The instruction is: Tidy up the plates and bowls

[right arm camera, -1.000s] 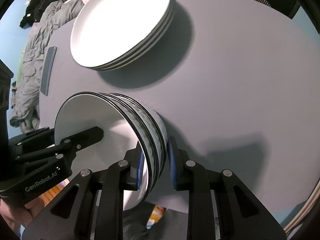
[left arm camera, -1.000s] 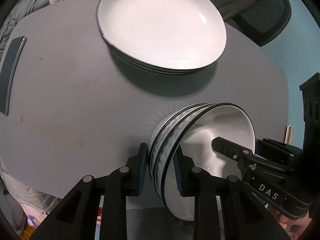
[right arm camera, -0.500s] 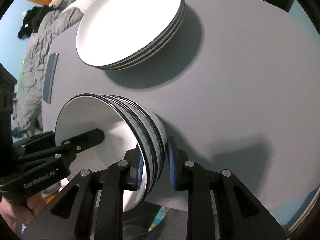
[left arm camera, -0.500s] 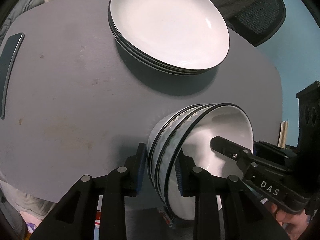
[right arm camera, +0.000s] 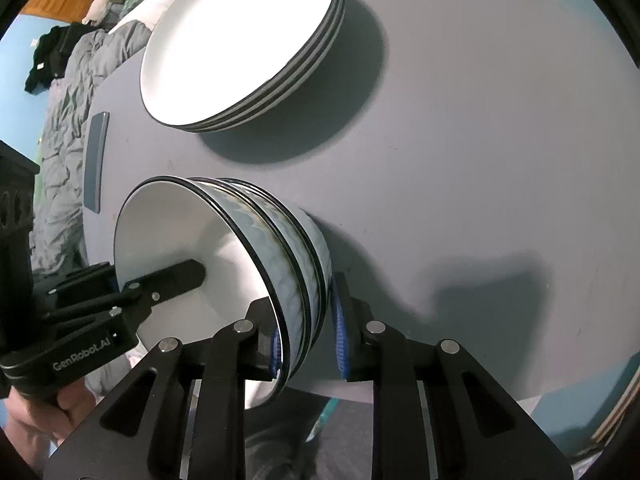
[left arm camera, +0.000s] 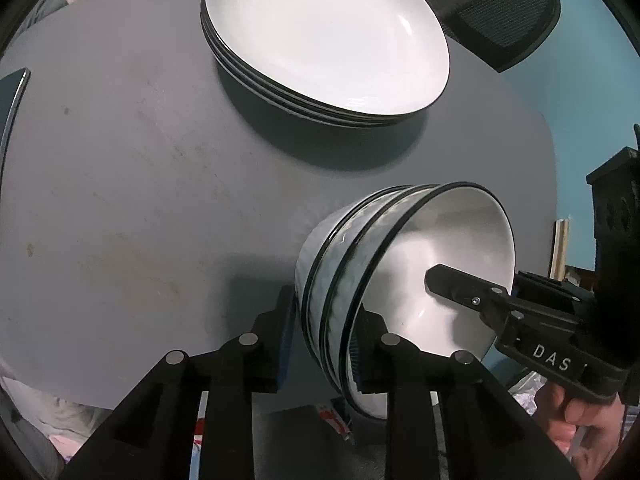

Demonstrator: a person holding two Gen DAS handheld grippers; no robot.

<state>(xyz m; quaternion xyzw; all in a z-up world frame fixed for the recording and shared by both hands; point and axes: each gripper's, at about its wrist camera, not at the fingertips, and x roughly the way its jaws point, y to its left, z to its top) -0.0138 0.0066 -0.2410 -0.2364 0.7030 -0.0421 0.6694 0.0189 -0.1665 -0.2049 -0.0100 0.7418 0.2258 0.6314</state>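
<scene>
My left gripper point(left arm camera: 322, 344) and right gripper point(right arm camera: 306, 340) each clamp opposite rims of the tilted stack of bowls point(left arm camera: 360, 280) near the table's point(left arm camera: 120, 200) edge, right jaws just closing further; the stacked plates point(left arm camera: 320, 40) sit beyond.

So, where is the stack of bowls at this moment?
The stack of bowls is held tilted above the near table edge, between both grippers, in front of the stack of plates.
</scene>
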